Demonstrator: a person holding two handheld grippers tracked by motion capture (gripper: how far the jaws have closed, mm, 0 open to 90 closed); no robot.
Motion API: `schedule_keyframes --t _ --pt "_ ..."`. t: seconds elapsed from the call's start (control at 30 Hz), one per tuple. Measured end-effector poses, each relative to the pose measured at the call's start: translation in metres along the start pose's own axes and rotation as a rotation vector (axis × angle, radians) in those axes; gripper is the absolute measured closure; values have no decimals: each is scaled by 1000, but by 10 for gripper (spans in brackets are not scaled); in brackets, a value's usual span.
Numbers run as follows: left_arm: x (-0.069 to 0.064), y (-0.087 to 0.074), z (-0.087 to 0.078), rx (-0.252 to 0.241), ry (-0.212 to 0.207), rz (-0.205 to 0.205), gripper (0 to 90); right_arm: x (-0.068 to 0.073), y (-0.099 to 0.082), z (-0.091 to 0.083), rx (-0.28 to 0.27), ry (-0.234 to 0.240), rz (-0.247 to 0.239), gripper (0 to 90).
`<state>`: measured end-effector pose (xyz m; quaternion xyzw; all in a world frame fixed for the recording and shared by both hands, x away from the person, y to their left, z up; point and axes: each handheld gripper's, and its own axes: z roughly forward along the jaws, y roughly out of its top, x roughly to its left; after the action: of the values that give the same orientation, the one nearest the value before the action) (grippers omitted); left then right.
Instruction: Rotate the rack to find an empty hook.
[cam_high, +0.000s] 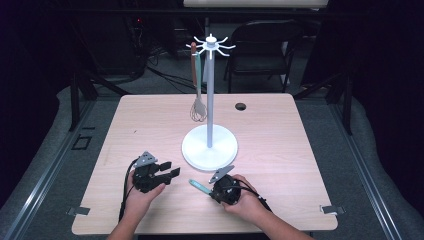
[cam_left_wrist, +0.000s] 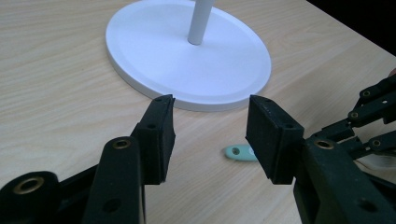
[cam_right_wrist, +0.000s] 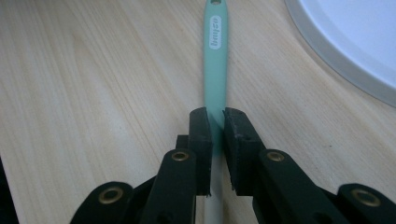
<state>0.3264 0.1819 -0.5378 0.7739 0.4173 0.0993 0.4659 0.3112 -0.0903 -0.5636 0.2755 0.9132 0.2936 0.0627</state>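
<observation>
While right gripper (cam_right_wrist: 215, 122) clamps teal handle (cam_right_wrist: 215, 60), left gripper (cam_left_wrist: 210, 126) open, beside stand base (cam_left_wrist: 154, 51).

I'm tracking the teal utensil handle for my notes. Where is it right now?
In the high view the teal plastic utensil handle lies on the wooden table, just in front of the white round stand base, clamped in the right claw.

Dark room – grey floor (cam_high: 45, 165), folding chair (cam_high: 262, 42) behind wooden table (cam_high: 150, 120).
</observation>
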Motion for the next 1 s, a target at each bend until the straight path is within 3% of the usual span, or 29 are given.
schedule_keyframes --t 0.7,1.0 --pt "-12 -5 19 74 -91 6 448 0 4 -16 -121 3 -11 818" --pt "-19 -7 27 99 -165 -4 444 5 12 -20 -162 1 -34 817"
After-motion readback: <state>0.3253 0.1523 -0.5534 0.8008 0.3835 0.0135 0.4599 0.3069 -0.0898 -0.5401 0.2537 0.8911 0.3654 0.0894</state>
